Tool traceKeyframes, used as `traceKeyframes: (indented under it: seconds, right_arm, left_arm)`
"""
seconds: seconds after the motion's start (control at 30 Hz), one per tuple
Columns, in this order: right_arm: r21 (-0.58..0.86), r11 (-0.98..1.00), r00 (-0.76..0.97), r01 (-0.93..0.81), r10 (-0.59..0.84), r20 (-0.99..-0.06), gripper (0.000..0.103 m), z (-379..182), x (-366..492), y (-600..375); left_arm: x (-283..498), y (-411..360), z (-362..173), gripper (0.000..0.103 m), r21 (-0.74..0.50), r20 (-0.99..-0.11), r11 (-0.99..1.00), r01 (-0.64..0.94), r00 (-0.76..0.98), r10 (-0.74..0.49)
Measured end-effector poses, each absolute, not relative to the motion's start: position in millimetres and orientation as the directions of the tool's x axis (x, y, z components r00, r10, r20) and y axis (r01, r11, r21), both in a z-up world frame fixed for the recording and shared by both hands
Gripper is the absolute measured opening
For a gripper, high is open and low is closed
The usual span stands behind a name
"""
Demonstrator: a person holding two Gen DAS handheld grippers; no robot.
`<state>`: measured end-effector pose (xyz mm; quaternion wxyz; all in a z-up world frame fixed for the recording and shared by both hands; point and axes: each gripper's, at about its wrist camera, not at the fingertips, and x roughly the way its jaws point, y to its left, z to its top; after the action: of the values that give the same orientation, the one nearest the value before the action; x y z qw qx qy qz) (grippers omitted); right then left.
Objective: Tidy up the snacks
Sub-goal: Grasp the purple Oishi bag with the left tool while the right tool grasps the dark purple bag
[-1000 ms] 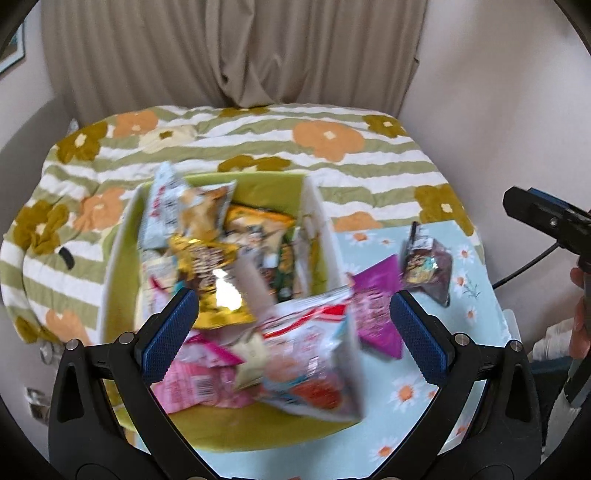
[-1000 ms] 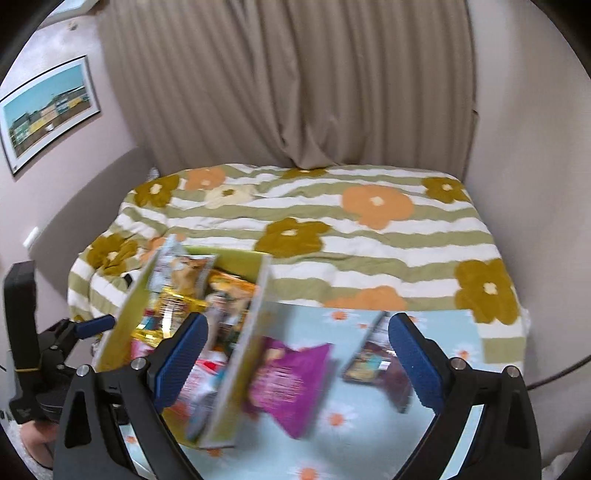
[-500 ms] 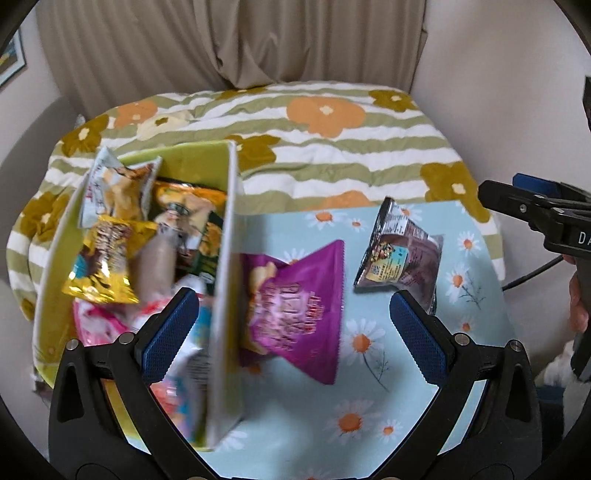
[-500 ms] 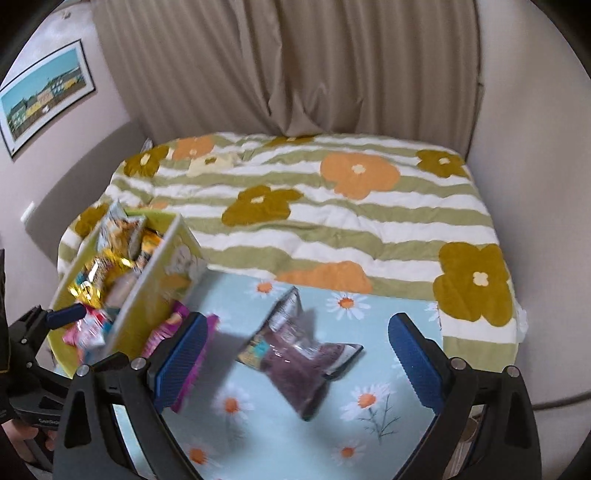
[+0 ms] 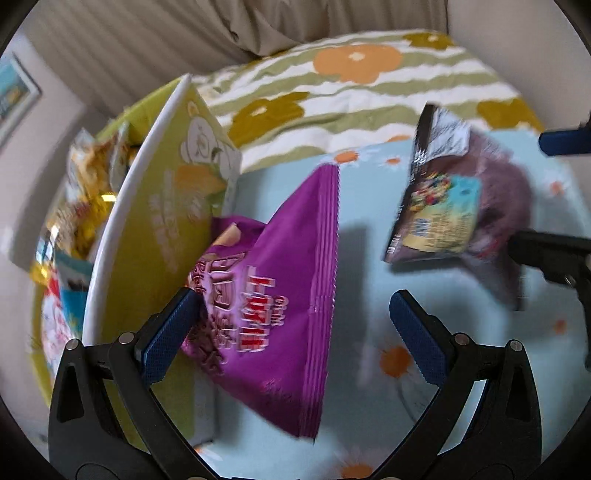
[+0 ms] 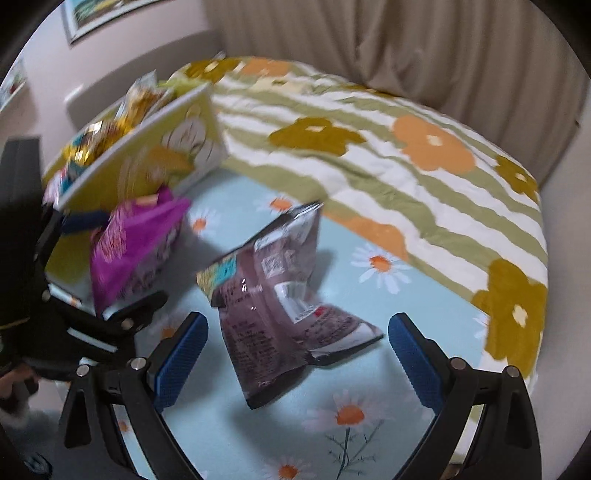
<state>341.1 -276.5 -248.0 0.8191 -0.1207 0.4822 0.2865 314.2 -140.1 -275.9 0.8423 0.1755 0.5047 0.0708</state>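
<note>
A magenta snack bag point(image 5: 280, 295) leans against the side of a yellow-green box point(image 5: 159, 236) holding several snack packets point(image 5: 81, 206). My left gripper point(image 5: 295, 328) is open, low over this bag, which lies between its fingers. A dark brown snack bag point(image 6: 280, 295) lies on the light-blue daisy cloth point(image 6: 369, 406). My right gripper point(image 6: 295, 354) hangs open just above it, fingers either side. The brown bag point(image 5: 454, 210) shows at right in the left wrist view, the magenta bag point(image 6: 133, 240) and box point(image 6: 147, 158) at left in the right wrist view.
The daisy cloth point(image 5: 369, 406) lies at the foot of a bed with a green-striped floral cover point(image 6: 388, 147). Beige curtains point(image 6: 406, 48) hang behind, and a framed picture point(image 6: 110, 11) is on the left wall. The other gripper point(image 6: 55, 314) sits close at left.
Both grippers have swung right and dropped lower. The left one left the box and closed in on the magenta bag; the right one came down over the brown bag. Both stay open.
</note>
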Motion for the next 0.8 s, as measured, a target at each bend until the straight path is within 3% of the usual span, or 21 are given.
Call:
traceKeyframes:
  seconds: [0.5,0.63,0.67,0.77,0.8]
  right_arm:
    - [0.115,0.727,0.287,-0.677,0.404,-0.869,0.098,-283,357,-261]
    - [0.13,0.723,0.278,-0.679,0.416,-0.866,0.098,-286,359,-257]
    - [0.133,0.722,0.275,-0.679,0.419,-0.866,0.098,-287,359,-256]
    - [0.137,0.718,0.271,-0.683,0.423,-0.865,0.098,-289,361,-253]
    - [0.138,0.716,0.27,-0.684,0.424,-0.864,0.098,-290,362,-252]
  left_arm:
    - [339,-161,-285,0.098,0.628,-0.674,0.772,0.094,0.561,0.48]
    - [347,-155,-289,0.098,0.632,-0.69,0.768,0.102,0.526,0.498]
    - [348,-153,-291,0.097,0.634,-0.693,0.767,0.101,0.516,0.504]
    - [350,-146,-299,0.078,0.646,-0.698,0.757,0.103,0.482,0.53]
    - [350,-147,-300,0.078,0.652,-0.696,0.75,0.112,0.483,0.532]
